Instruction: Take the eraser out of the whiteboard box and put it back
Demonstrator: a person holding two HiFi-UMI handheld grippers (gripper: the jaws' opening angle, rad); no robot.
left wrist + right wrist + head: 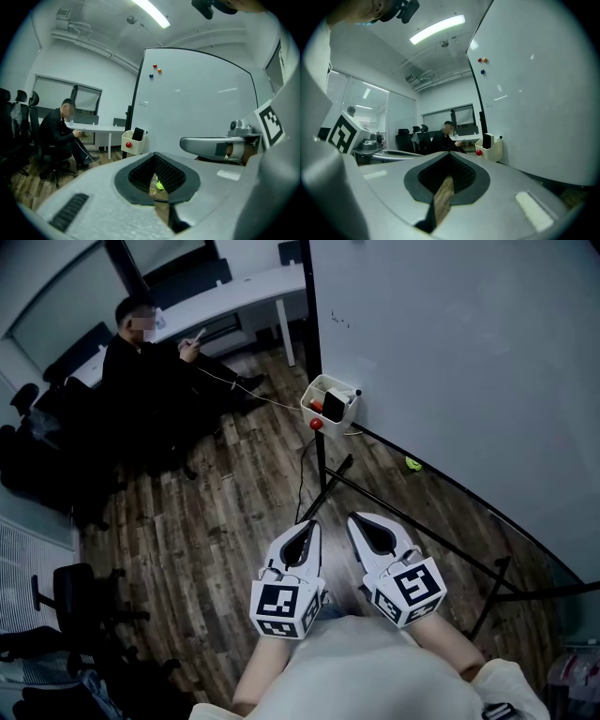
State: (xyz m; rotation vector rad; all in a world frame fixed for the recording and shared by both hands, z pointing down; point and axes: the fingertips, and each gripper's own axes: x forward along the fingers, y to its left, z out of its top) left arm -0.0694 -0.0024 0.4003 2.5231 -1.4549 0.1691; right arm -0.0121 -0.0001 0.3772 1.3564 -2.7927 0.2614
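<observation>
A white box (339,390) hangs at the lower left corner of the whiteboard (450,352), with a dark eraser (333,407) standing in it and a red magnet (316,424) on its front. Both grippers are low in the head view, well short of the box and pointing towards it. My left gripper (312,523) is shut and empty, and my right gripper (354,518) beside it is shut and empty too. The left gripper view shows the box (132,143) and eraser (138,134) far ahead. In the right gripper view the box (491,150) is small and distant.
A seated person (141,362) holds a phone by a white desk (234,296) at the back left. Office chairs (75,601) stand at the left. The whiteboard's black stand legs (403,507) and a cable cross the wooden floor. A small green object (412,464) lies under the board.
</observation>
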